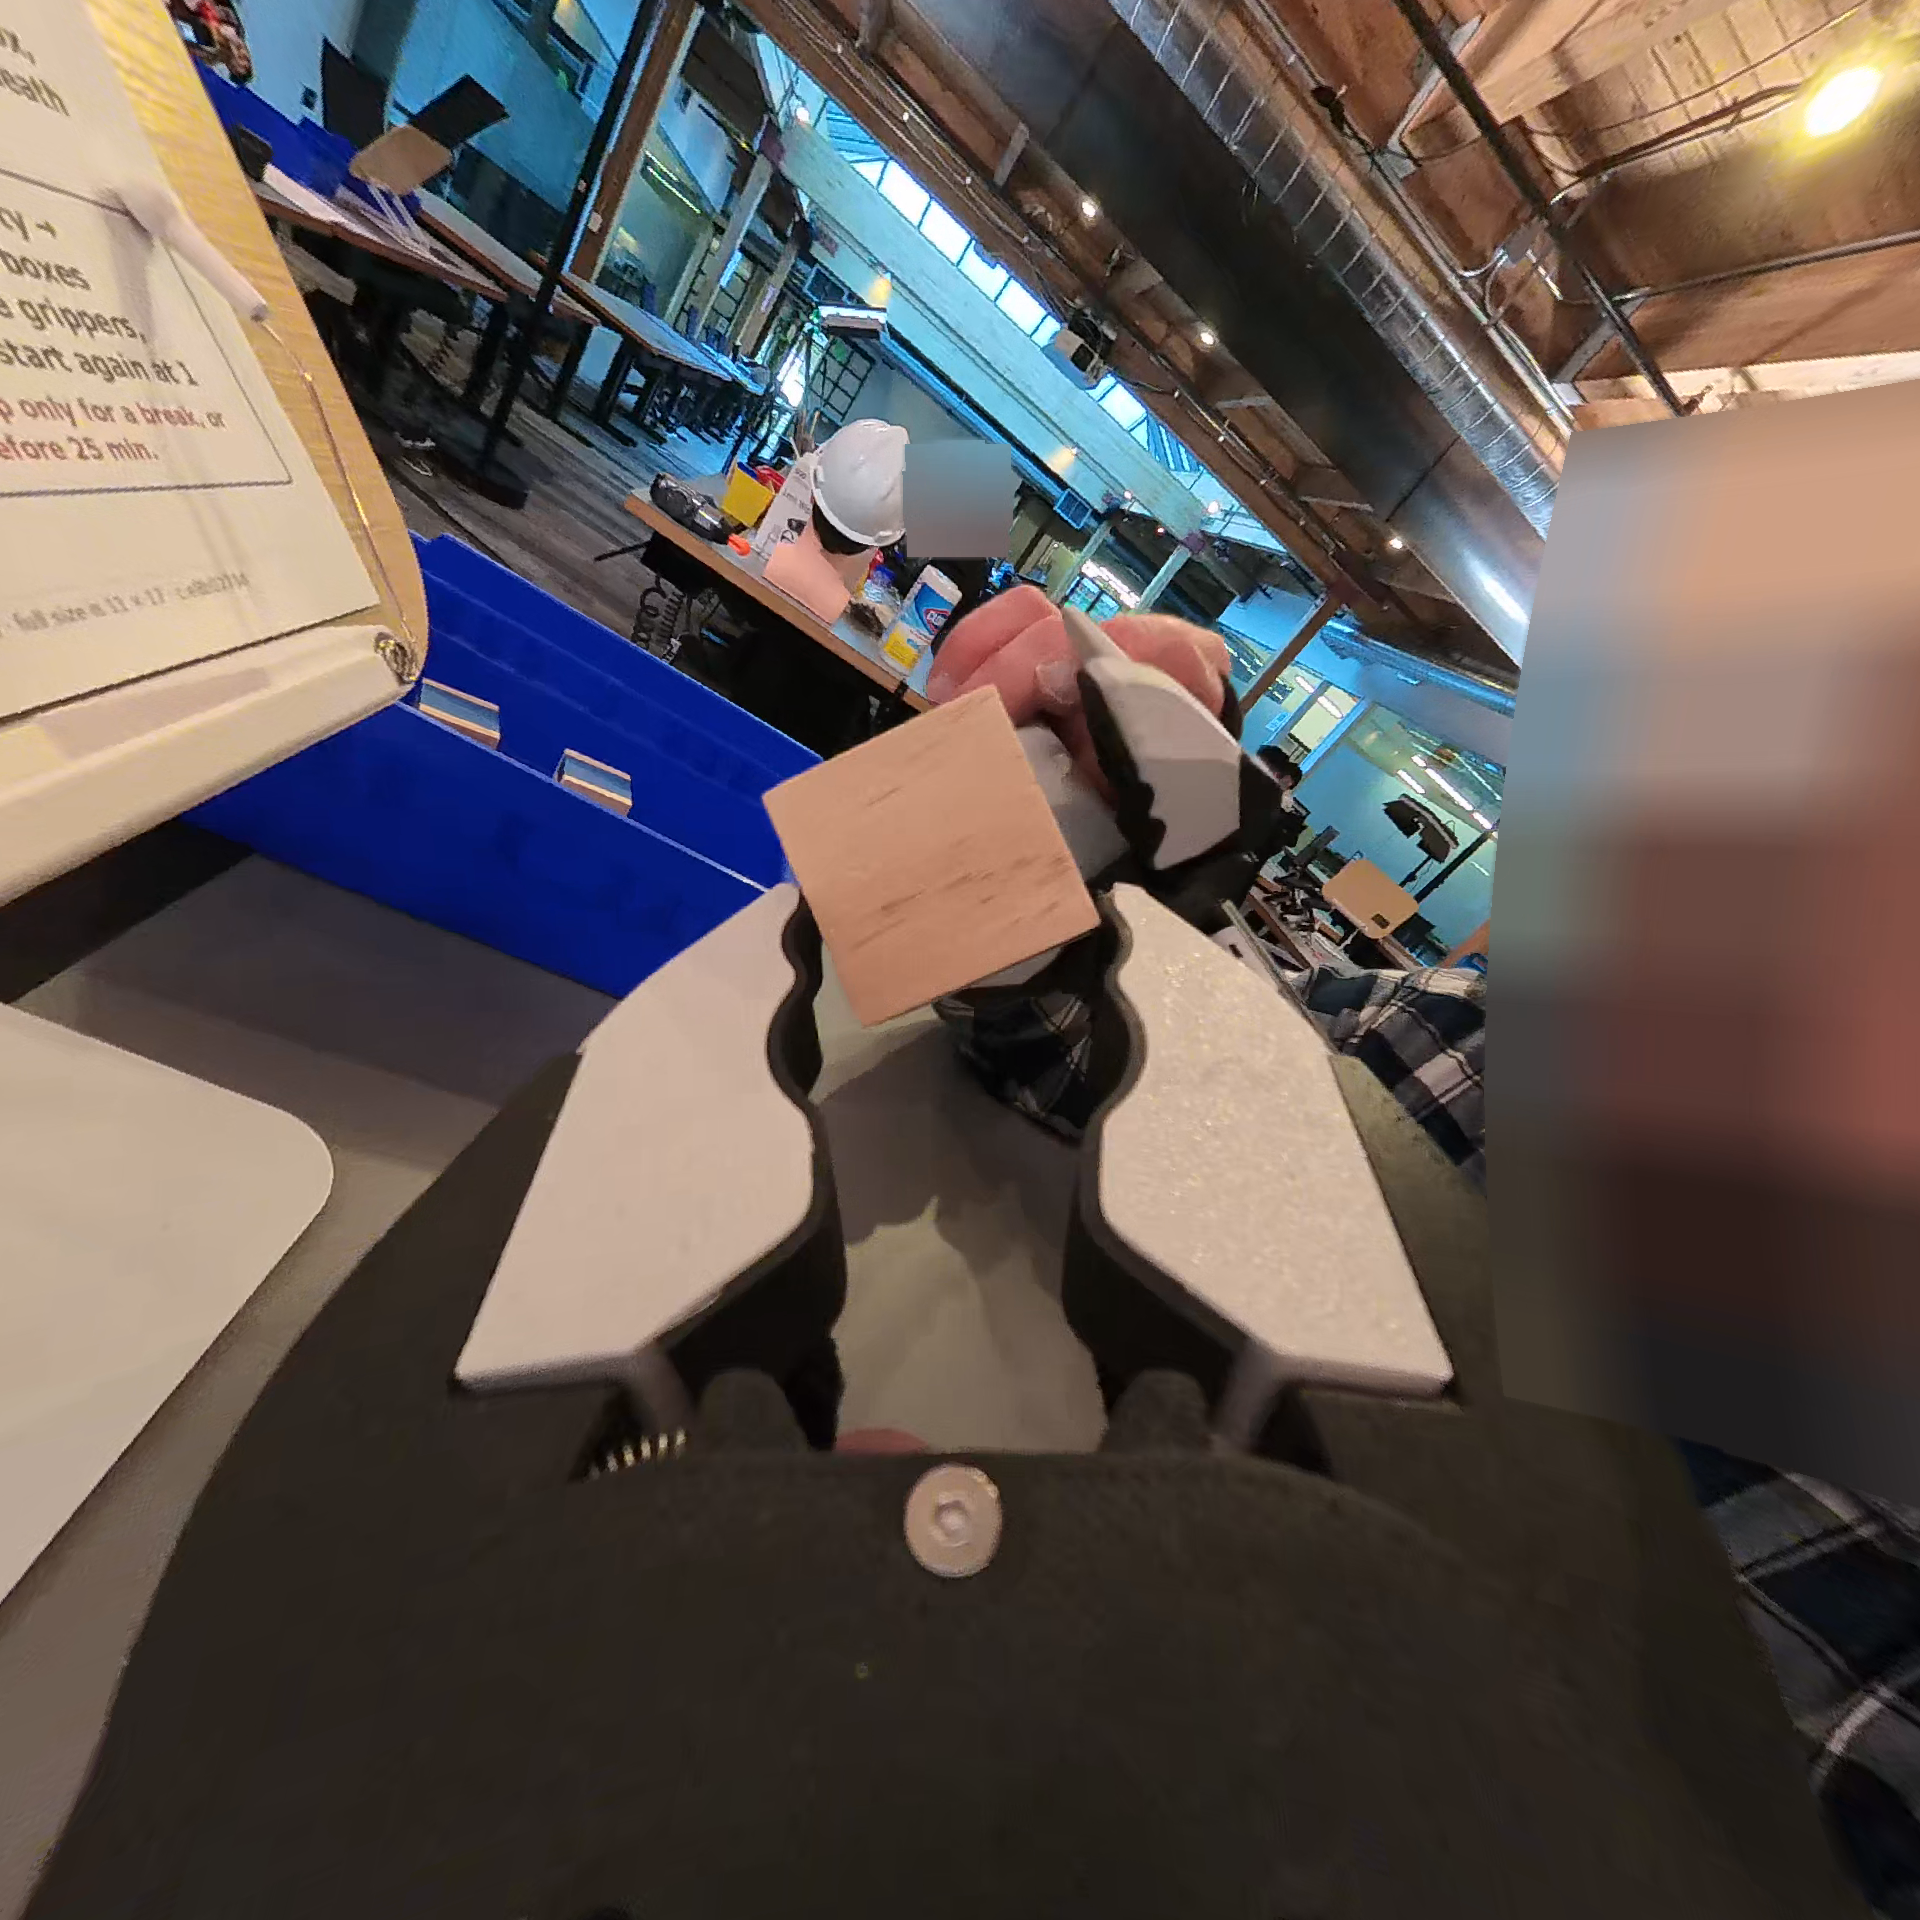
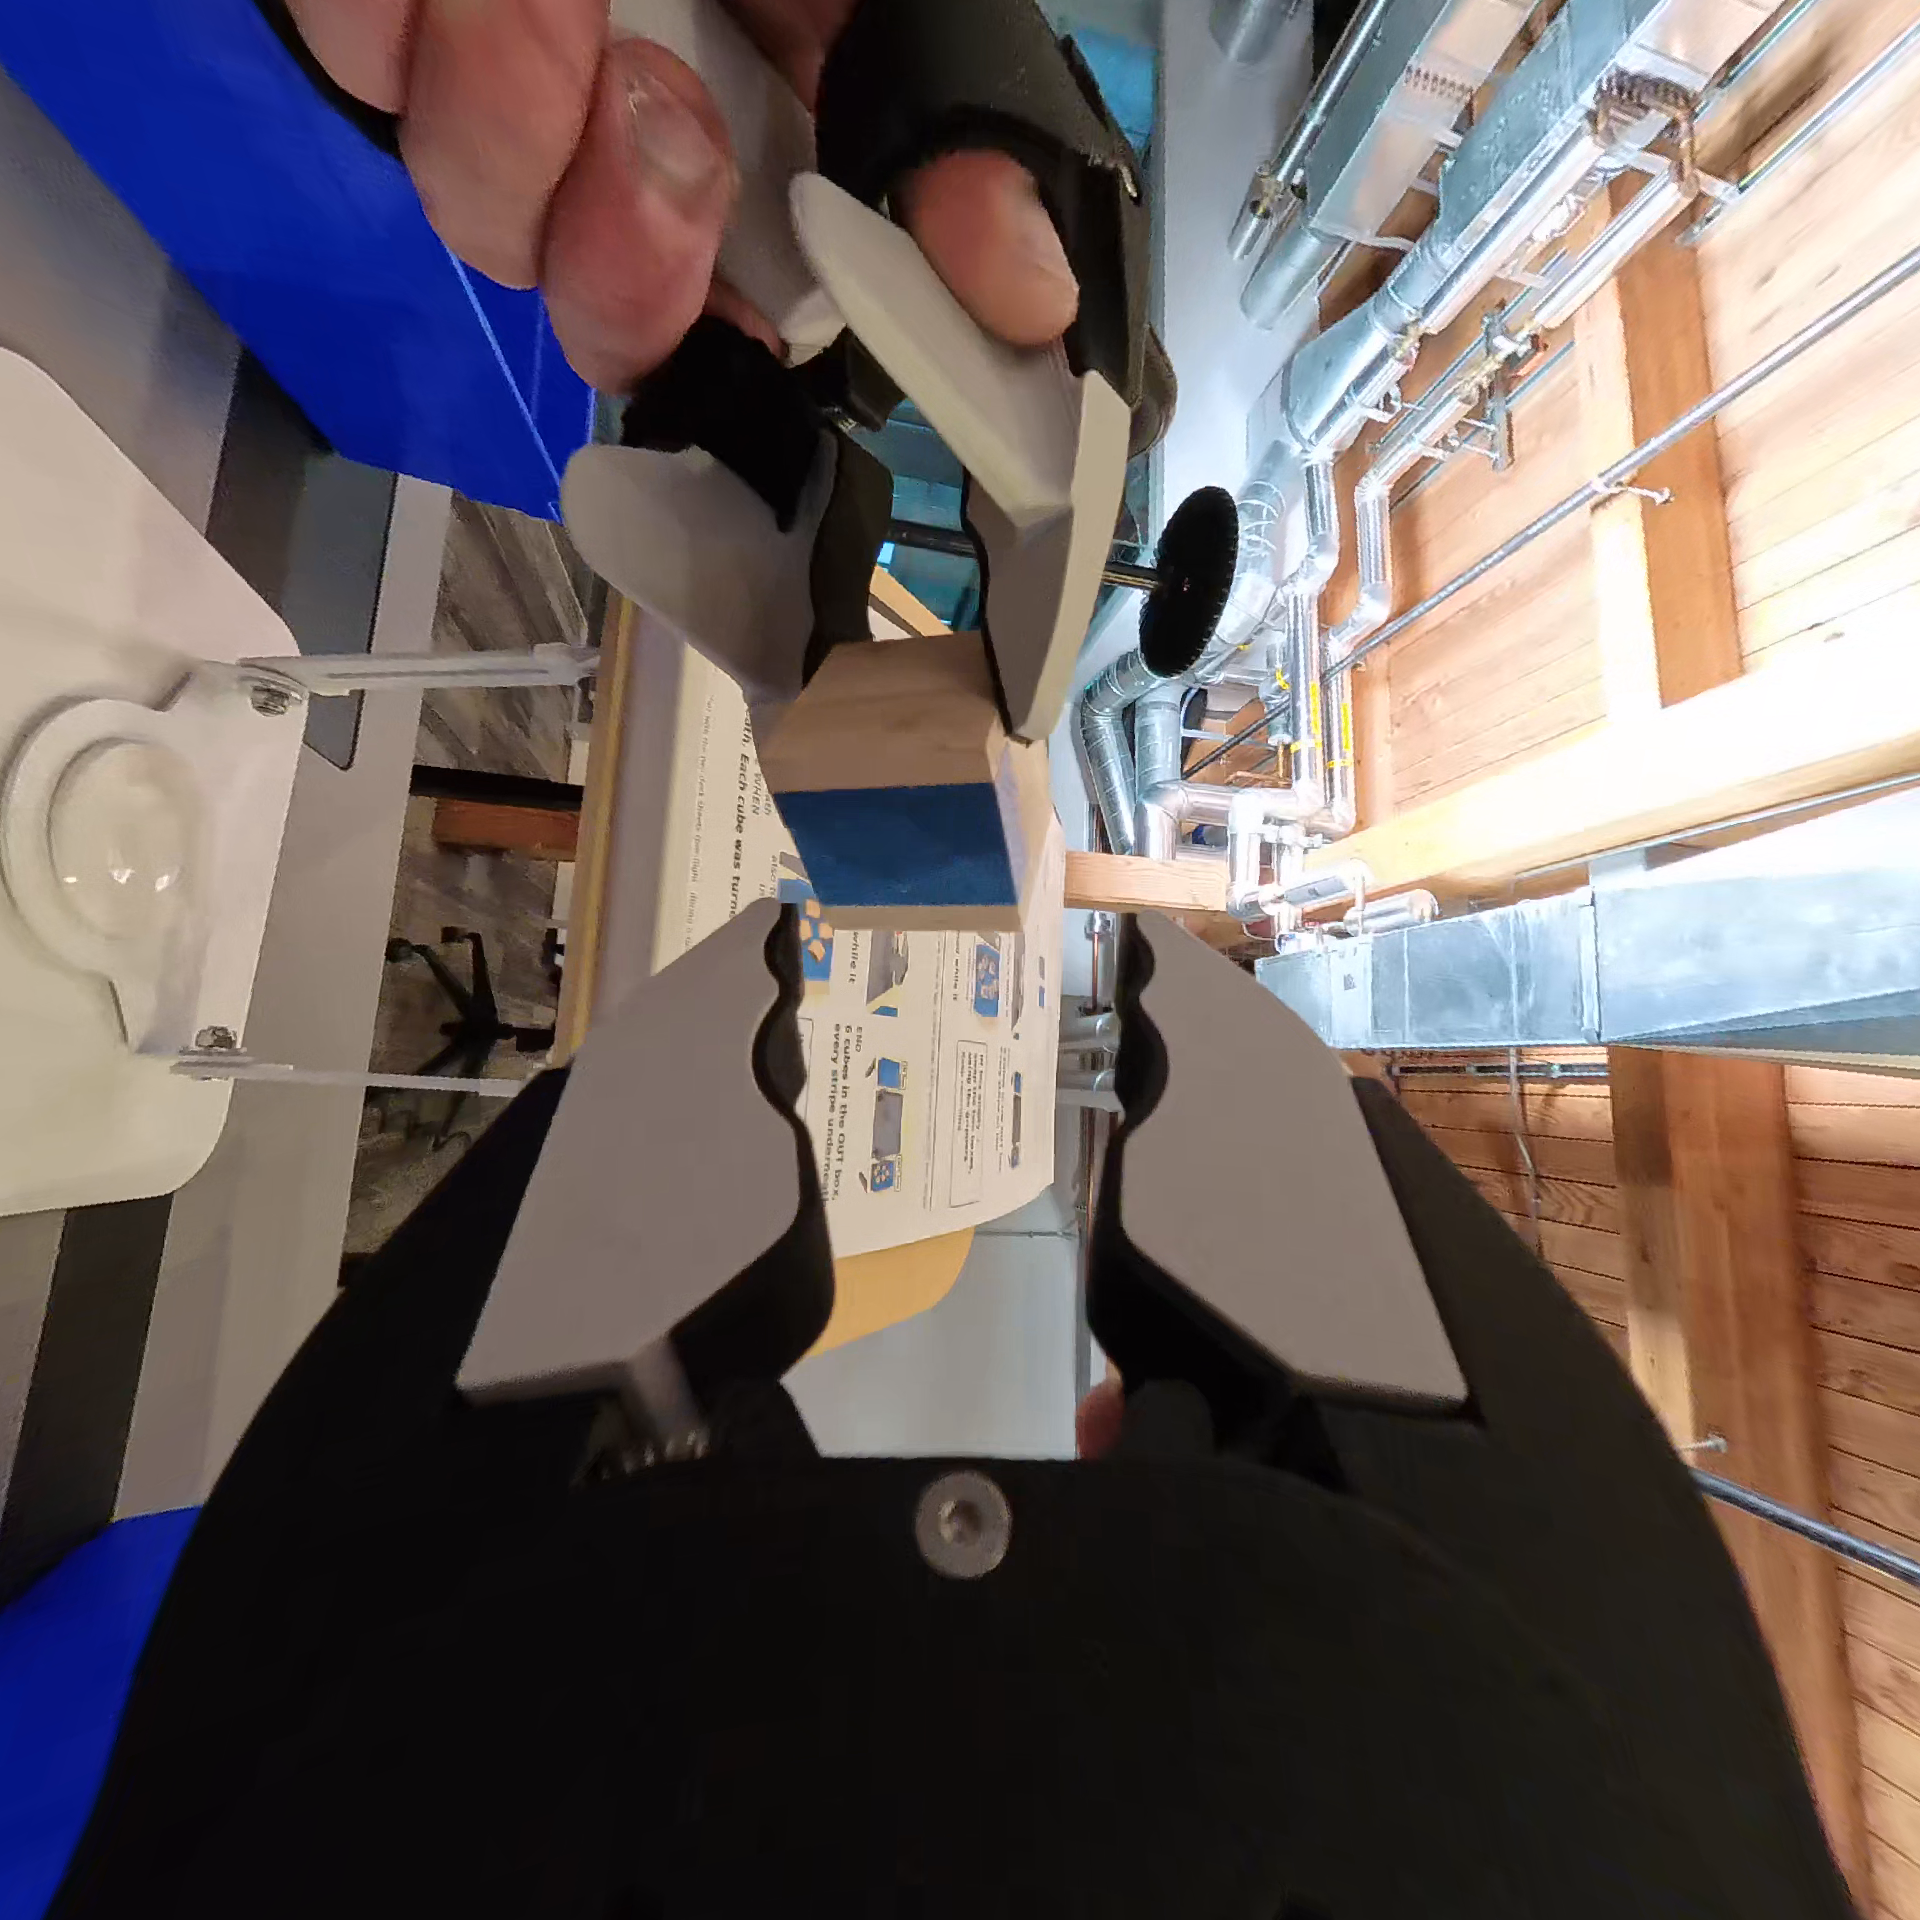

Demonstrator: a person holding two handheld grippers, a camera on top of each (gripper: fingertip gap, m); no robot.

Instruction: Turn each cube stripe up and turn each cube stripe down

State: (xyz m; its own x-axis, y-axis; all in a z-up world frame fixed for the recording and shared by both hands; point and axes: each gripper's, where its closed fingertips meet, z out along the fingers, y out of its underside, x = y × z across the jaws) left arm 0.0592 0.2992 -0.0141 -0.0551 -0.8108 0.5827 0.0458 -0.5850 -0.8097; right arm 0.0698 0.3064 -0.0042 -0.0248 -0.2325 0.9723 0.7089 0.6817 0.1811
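Handover of a cube in mid-air. Nearest, we saw the left tongs [image 1: 956, 935] clamped on a wooden cube [image 1: 930, 862], their pads pressing two opposite plain faces, with the cube tilted between the tips. Just beyond the cube, the right tongs [image 2: 951, 930] stood open, their tips close to the cube but gripping nothing; its blue stripe [image 2: 899, 847] faced them. We judged the cube light, rigid and smooth, best taken squarely across two free flat faces, clear of corners. Farther off lay a blue bin [image 1: 499, 831] holding more cubes [image 1: 594, 781].
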